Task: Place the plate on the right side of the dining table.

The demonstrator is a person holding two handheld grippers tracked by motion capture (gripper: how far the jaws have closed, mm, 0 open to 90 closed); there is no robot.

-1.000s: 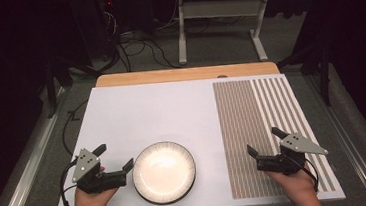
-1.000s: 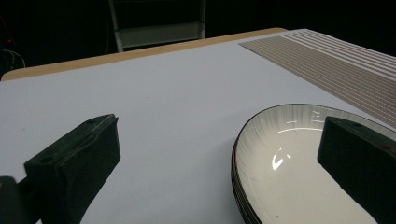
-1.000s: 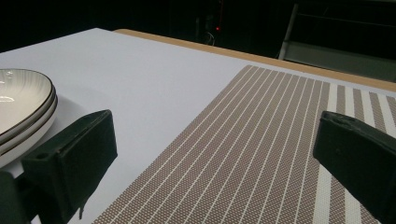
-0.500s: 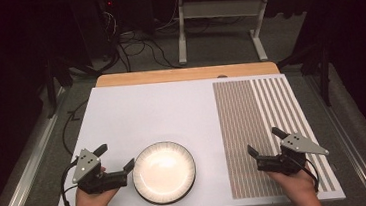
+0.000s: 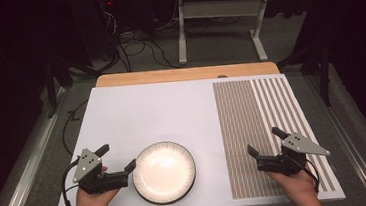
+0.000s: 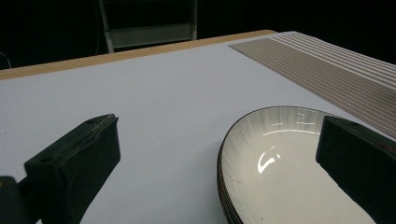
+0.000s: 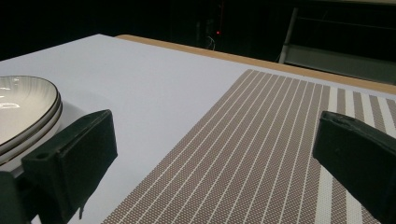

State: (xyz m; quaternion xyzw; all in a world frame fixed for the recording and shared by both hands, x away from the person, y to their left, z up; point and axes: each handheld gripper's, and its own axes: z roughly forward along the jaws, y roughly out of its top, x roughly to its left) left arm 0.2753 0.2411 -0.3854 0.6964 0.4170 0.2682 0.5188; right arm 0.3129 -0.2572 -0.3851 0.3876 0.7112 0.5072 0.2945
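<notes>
A stack of white plates [image 5: 164, 172] with dark rims sits near the front edge of the white table [image 5: 146, 111], left of centre. My left gripper [image 5: 117, 157] is open just left of the stack, its right jaw close to the rim. In the left gripper view the plates [image 6: 280, 168] lie at the lower right, partly behind the right jaw of that gripper [image 6: 218, 135]. My right gripper [image 5: 264, 141] stands open over the brown striped placemat [image 5: 263, 126], holding nothing. In the right gripper view the plates [image 7: 23, 112] show at the far left, beyond the open gripper [image 7: 217, 126].
The placemat [image 7: 261, 140] covers the right third of the table. A wooden strip [image 5: 183, 74] runs along the far edge. Beyond it, cables and a metal table frame [image 5: 219, 24] stand on the dark floor.
</notes>
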